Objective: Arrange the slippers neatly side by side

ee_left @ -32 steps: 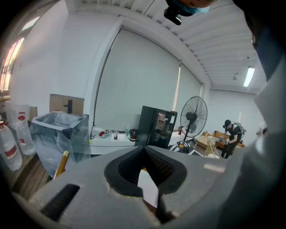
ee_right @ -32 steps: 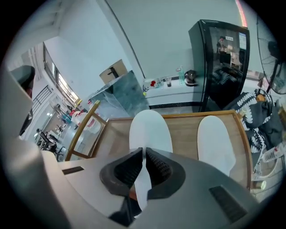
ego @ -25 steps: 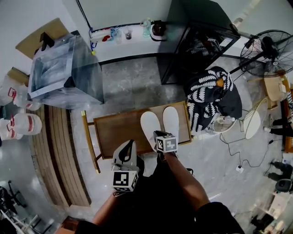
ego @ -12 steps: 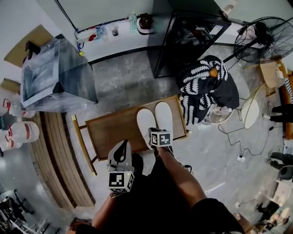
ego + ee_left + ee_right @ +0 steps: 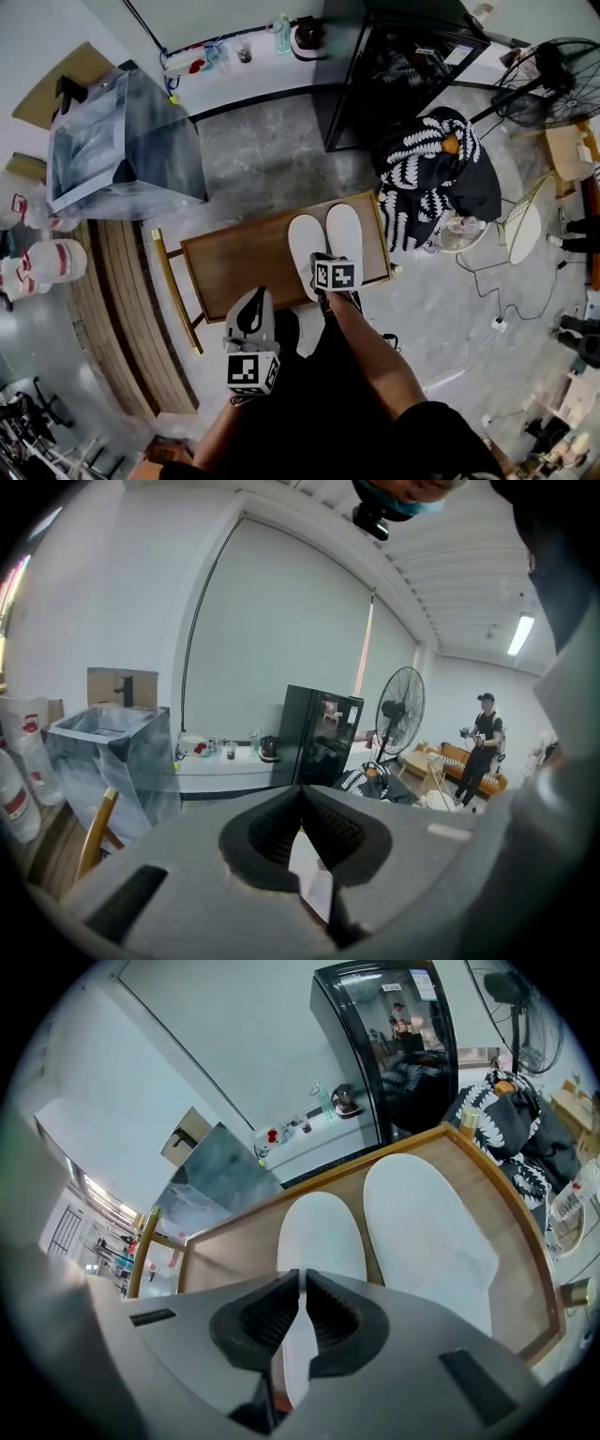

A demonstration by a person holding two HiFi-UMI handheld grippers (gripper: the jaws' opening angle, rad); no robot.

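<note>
A pair of flat white fabric slippers is lying on the brown wooden tabletop [image 5: 234,267], filling its right-hand part, toes pointing toward the far edge. The outer white slipper [image 5: 344,234] is sitting along the right edge, and the inner white slipper [image 5: 305,248] is lying just beside it on the side toward the tabletop's middle. In the right gripper view, a thin strip of wood is showing between the toes of the inner white slipper [image 5: 319,1232] and the outer white slipper [image 5: 427,1232].

The right gripper [image 5: 323,262] is reaching over the near edge and pointing steeply down at the inner slipper's heel. Its tongs [image 5: 302,1279] are standing almost together, pinching that thin heel.

The left gripper [image 5: 261,295] is hanging off the tabletop, just past the near edge and toward its middle, in front of the person's dark clothing. Its tongs [image 5: 301,789] are pressing together at the tips, gripping nothing.

A black-and-white patterned cloth [image 5: 427,178] is lying heaped beside the tabletop's right edge.
</note>
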